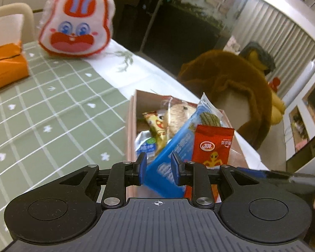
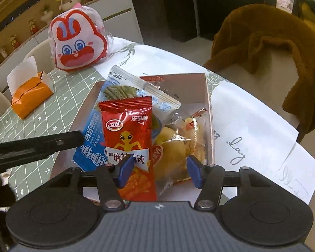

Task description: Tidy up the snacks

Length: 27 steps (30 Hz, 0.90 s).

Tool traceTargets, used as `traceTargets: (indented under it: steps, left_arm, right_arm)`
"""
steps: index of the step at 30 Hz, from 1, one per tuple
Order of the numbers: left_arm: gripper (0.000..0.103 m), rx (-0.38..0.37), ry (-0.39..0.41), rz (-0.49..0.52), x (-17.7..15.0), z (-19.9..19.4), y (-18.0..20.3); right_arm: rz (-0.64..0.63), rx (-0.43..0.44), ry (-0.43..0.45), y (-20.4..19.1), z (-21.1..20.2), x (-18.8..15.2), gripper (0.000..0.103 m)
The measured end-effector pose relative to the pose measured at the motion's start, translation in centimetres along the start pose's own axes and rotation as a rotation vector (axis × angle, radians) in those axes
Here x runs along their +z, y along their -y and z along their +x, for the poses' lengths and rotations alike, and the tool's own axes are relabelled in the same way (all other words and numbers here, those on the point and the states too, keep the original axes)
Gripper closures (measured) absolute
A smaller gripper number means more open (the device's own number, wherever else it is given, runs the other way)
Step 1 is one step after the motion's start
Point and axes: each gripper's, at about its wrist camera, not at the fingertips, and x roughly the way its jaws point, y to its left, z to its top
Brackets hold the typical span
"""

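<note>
An open pink box (image 1: 129, 130) (image 2: 208, 105) on the table holds several snack packets. My left gripper (image 1: 158, 164) is shut on a blue cracker packet (image 1: 170, 147) (image 2: 92, 134) that slants up out of the box. A red packet with a yellow alien figure (image 1: 213, 145) (image 2: 127, 130) stands upright against it. My right gripper (image 2: 160, 172) is open around the red packet's lower end: its left pad overlaps the packet, its right pad stands well apart from it. Yellow wrapped snacks (image 2: 174, 151) lie in the box's right half.
A rabbit-face bag (image 1: 75, 23) (image 2: 77, 42) and an orange tissue box (image 1: 6, 65) (image 2: 31, 96) stand on the green checked cloth. A brown furry coat (image 1: 231, 84) (image 2: 273, 46) hangs over a chair beyond the table edge. White handwritten paper (image 2: 252, 130) lies right of the box.
</note>
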Motion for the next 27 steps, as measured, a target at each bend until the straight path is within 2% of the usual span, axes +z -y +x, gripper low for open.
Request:
traceTargets:
  steps: [3,7,8,11,14,17,20,23,25,27]
  left_arm:
    - [0.074,0.020,0.029,0.018,-2.1,-2.8,-1.0]
    - [0.074,0.040,0.035,0.059,-6.4,-5.4,-1.8]
    - [0.074,0.052,0.029,0.079,-7.7,-5.8,-1.8]
    - [0.074,0.081,0.012,0.124,-11.0,-6.6,-2.1]
    - [0.074,0.121,-0.009,0.163,-13.7,-7.3,-2.7]
    - [0.074,0.131,-0.038,0.170,-15.3,-7.0,-3.3]
    - [0.074,0.147,0.011,0.217,-16.4,-6.9,-2.9]
    - [0.074,0.159,0.039,0.251,-16.5,-6.3,-2.3]
    - [0.074,0.169,0.064,0.280,-16.6,-5.8,-2.0]
    - [0.074,0.182,0.089,0.311,-16.9,-5.5,-1.6]
  right_arm:
    - [0.009,-0.034,0.074,-0.7,-2.3,-1.2,0.046]
    - [0.042,-0.048,0.149,-2.1,-5.5,-4.8,0.032]
    - [0.049,-0.051,0.154,-2.6,-5.9,-6.0,0.031]
    - [0.055,-0.060,0.138,-4.5,-6.2,-10.0,0.030]
    - [0.036,-0.072,0.084,-6.3,-5.5,-13.5,0.029]
    - [0.041,-0.085,0.054,-7.3,-4.7,-15.8,0.029]
    - [0.010,-0.132,0.069,-8.1,-4.2,-16.8,0.028]
    - [-0.024,-0.184,0.073,-8.5,-3.8,-17.0,0.021]
    - [-0.022,-0.234,0.072,-8.6,-3.3,-17.1,0.006]
    - [0.026,-0.260,0.078,-8.1,-3.1,-17.2,0.000]
